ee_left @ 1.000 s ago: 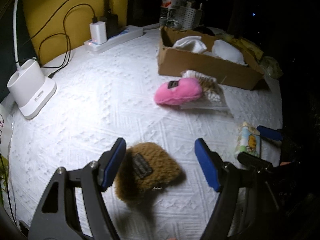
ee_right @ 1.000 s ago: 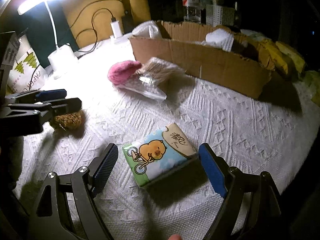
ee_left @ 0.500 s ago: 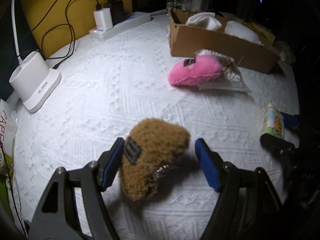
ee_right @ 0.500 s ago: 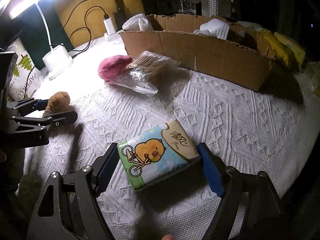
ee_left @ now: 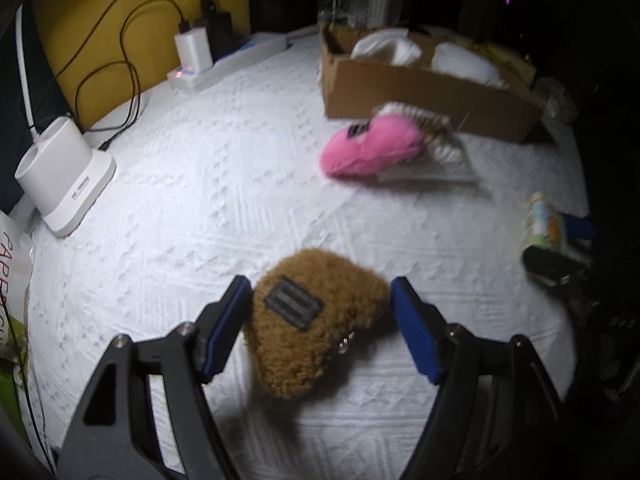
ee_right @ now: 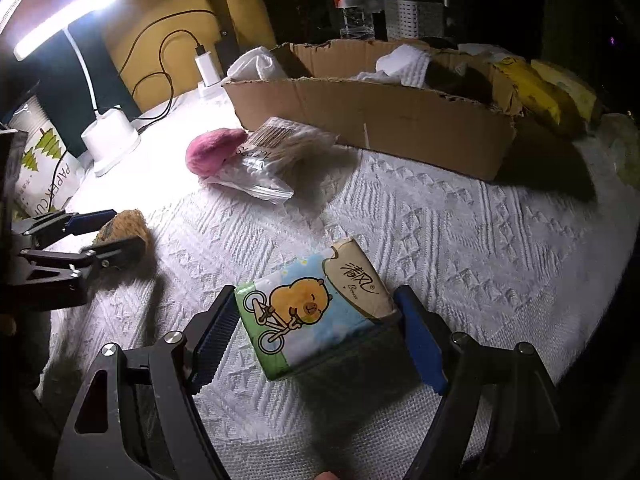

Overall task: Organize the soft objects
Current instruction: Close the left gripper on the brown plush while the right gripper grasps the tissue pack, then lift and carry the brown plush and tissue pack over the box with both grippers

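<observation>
Two claws each pinch something soft: the left claw [ee_left: 320,322] holds a brown plush pouch [ee_left: 316,320], the right claw [ee_right: 316,334] a tissue pack [ee_right: 316,312].

Left wrist cam: fisheye, mounted behind the left gripper [ee_left: 320,320], looks fwd and steeply down along both fingers at the white textured tablecloth [ee_left: 208,184]. Close range; brown plush [ee_left: 316,320] fills the near field.

Right wrist cam: same mounting on the right gripper [ee_right: 316,332], same down-tilted heading, close to the tissue pack [ee_right: 312,312].

Shared area: cardboard box [ee_left: 420,92] [ee_right: 372,120], pink plush [ee_left: 372,152] [ee_right: 212,150], white lamp base [ee_left: 64,172] [ee_right: 110,142]. Each cam also catches the opposite gripper: left cam at its right edge, right cam at its left edge.
</observation>
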`<state>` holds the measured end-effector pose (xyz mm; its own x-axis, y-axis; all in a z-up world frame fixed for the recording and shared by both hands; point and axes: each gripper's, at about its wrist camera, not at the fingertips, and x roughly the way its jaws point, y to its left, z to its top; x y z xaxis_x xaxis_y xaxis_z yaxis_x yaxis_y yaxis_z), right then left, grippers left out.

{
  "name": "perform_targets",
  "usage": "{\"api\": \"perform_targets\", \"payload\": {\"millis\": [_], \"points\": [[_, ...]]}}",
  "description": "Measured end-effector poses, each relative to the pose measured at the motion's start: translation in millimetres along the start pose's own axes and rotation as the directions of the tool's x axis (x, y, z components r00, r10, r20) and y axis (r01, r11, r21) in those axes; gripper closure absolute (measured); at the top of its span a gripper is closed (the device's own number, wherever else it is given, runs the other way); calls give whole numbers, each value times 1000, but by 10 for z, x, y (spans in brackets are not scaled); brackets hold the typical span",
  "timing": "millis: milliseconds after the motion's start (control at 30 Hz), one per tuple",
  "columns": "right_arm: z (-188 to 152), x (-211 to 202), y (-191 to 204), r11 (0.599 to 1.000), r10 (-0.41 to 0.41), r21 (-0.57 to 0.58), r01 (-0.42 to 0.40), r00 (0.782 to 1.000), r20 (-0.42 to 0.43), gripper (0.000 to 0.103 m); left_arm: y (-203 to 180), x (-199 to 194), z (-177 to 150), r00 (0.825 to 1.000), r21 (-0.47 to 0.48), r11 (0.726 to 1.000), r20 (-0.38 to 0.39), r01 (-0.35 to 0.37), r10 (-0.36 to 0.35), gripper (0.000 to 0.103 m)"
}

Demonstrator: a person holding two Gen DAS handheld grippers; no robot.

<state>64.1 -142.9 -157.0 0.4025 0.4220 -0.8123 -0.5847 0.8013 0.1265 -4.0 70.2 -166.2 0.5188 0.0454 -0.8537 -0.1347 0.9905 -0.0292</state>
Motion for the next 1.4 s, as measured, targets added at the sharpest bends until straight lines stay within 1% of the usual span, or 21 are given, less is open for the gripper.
{"api": "perform_targets", "payload": {"millis": [33, 67, 200, 233, 300, 433, 667, 933, 1333, 1400], "points": [[1, 0, 1, 1000, 1, 1, -1, 1000, 0, 22, 17, 47, -18, 1000, -3, 1000, -13, -7, 7, 30], [-1, -3, 4, 1000, 2, 0, -2, 1000, 0, 22, 33, 66, -20, 1000, 0, 1000, 0, -8, 8, 30], [1, -10, 16, 1000, 3, 0, -3, 1000, 3, 22, 5, 80, -27, 1000, 14, 1000, 4, -12, 12, 31], [3, -14, 17, 1000, 3, -1, -3, 1000, 4, 22, 7, 76, -32, 1000, 14, 1000, 11, -6, 6, 33], [8, -26, 22, 1000, 1, -1, -1, 1000, 8, 22, -2, 60, -35, 1000, 20, 1000, 17, -3, 3, 45], [39, -68, 0, 1000, -4, 3, 4, 1000, 16, 22, -35, 27, -27, 1000, 41, 999, 22, 4, -5, 54], [96, -169, -48, 1000, -13, 9, 13, 999, 39, 22, -121, -126, 48, 998, 56, 998, 58, 14, -17, 55], [156, -280, -136, 1000, -17, 14, 17, 998, 62, 22, -293, -289, 207, 994, 74, 997, 99, 29, -37, 55], [296, -395, -328, 999, -27, 29, 24, 996, 91, 22, -628, -393, 479, 984, 128, 988, 141, 88, -106, 55], [325, -404, -365, 999, -29, 30, 27, 995, 94, 22, -671, -392, 526, 984, 134, 987, 141, 88, -107, 55]]}}
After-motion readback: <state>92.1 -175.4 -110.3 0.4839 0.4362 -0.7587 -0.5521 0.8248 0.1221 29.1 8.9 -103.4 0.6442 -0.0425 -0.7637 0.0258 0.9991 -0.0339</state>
